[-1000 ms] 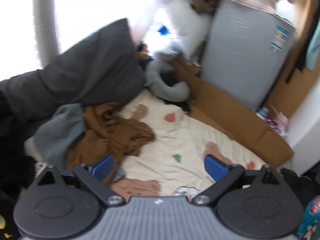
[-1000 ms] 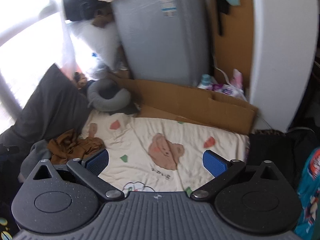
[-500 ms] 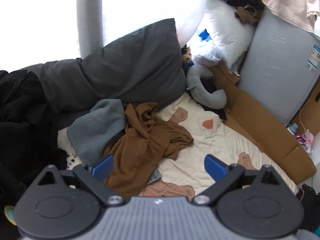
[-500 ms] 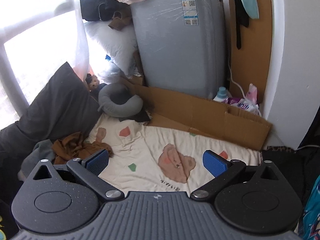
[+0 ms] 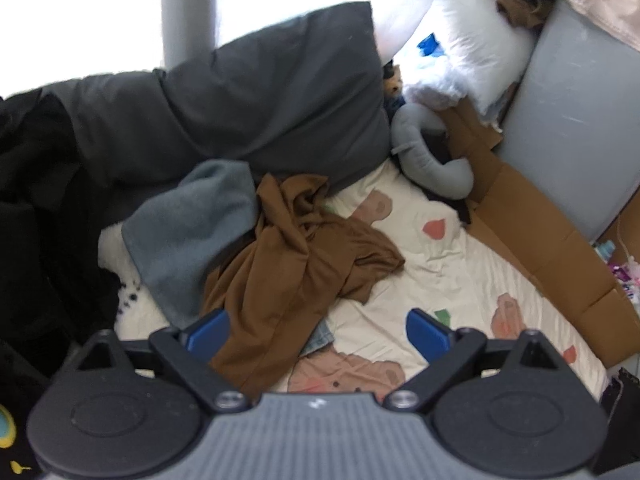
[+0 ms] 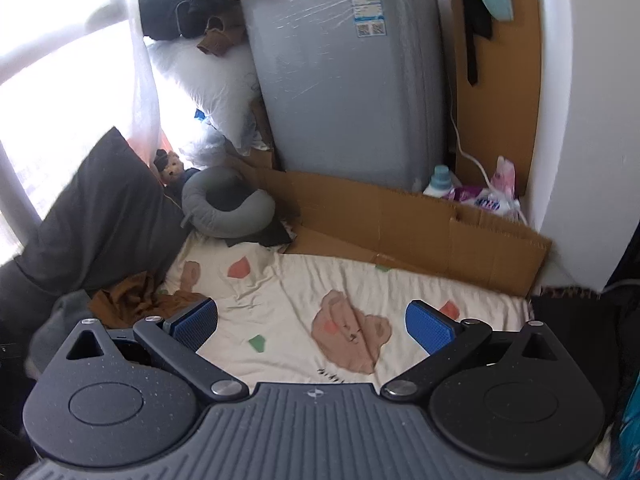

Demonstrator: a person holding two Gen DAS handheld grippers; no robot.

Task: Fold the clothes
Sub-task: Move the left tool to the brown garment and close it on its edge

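Brown, crumpled soft-knit garment (image 5: 304, 264) heaped left of centre in the left wrist view, spread over a cream bedsheet printed with bears and coloured shapes (image 5: 452, 264); same garment glimpsed at the lower left of the right wrist view (image 6: 132, 300), partly behind the gripper's finger. Grey-blue fleece cloth (image 5: 188, 232) bunched just left of the brown garment and touching it, with a scrap of denim-blue fabric (image 5: 318, 340) peeking from under the garment's lower edge. Dark grey pillow (image 5: 276, 100) propped behind the pile in the upper middle of the frame, black clothing (image 5: 36, 208) massed along the left edge. Grey U-shaped neck cushion (image 6: 224, 208) lying at the sheet's far corner, beside flattened brown cardboard (image 6: 400, 220) that runs along the sheet's far edge; tall grey plastic-wrapped appliance (image 6: 344, 80) standing behind the cardboard at upper centre. Left gripper (image 5: 318, 330) spread wide above the lower part of the brown garment, blue pads well apart, nothing between them. Right gripper (image 6: 312, 322) likewise spread wide over the bare bear-print sheet, gripping nothing, well to the right of the garment.
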